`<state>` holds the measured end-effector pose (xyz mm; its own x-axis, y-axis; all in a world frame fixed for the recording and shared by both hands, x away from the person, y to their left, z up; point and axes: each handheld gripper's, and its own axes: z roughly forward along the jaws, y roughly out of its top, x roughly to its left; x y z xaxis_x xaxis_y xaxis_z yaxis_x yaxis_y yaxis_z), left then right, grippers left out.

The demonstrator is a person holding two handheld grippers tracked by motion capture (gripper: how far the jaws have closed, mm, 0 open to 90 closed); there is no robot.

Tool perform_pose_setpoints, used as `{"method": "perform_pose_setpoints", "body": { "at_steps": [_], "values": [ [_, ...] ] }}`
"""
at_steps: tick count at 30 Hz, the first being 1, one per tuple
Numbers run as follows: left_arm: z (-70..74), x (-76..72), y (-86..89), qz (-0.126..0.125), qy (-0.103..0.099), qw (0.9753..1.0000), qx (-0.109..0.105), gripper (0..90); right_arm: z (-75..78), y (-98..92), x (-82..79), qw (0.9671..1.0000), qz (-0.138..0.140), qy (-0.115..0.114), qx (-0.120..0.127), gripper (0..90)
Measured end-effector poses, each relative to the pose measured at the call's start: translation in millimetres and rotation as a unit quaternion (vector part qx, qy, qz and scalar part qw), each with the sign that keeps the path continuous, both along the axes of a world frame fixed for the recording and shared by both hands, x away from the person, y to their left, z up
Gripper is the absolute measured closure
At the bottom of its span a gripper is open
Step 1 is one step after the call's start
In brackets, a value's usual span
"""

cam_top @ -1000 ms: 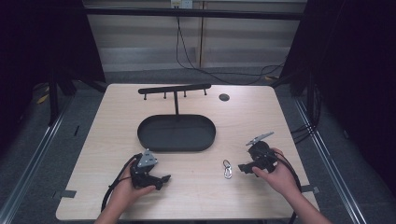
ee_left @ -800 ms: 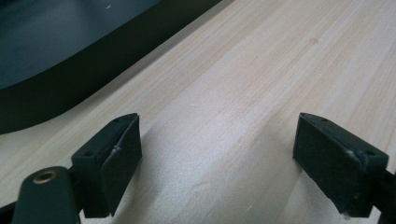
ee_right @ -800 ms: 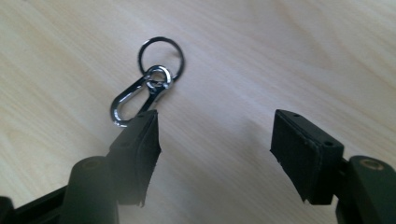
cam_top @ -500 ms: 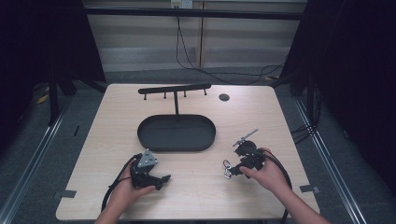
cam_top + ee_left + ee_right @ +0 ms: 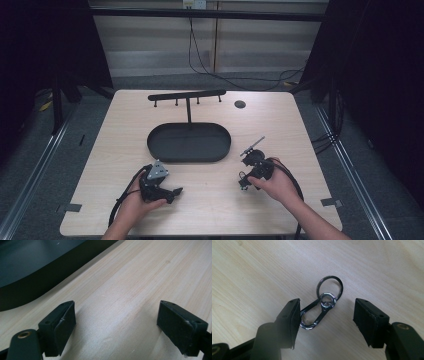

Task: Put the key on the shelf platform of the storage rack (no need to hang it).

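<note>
Steel keyring with carabiner clip (image 5: 322,307) lies flat on the pale wood counter (image 5: 210,200) between the spread right claw (image 5: 325,322); centre over the clip, then close; left claw (image 5: 117,325) idles spread; beyond, the black oval tray (image 5: 155,145) looks empty.

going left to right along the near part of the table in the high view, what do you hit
left hand → left hand-held gripper → right hand-held gripper over the key ring → right hand
</note>
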<state>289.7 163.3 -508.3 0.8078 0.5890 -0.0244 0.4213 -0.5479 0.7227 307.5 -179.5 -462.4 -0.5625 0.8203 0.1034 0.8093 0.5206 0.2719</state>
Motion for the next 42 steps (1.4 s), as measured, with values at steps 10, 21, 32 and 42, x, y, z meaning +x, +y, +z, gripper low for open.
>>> {"method": "perform_pose_setpoints", "body": {
  "at_steps": [10, 21, 32, 42],
  "values": [
    [-0.1, 0.0, 0.0, 0.001, -0.001, 1.0000, 0.000, 15.2, -5.7, 4.7, 1.6, 0.9998, 0.005, 0.016, -0.015, 41.8],
    [0.0, 0.0, 0.0, 0.000, -0.001, 1.0000, 0.000, 15.2, -4.2, 7.8, 3.1, 0.9991, 0.006, 0.040, -0.014, 63.1],
    [-0.1, 0.1, 0.0, 0.000, -0.001, 1.0000, 0.000, 15.1, -5.3, 10.7, 4.7, 0.9985, 0.029, 0.027, -0.039, 82.4],
    [-0.1, -0.2, -0.2, 0.002, -0.002, 1.0000, 0.001, 15.1, -3.8, 12.4, 5.2, 0.9974, 0.045, 0.029, -0.049, 85.6]
  ]
}}
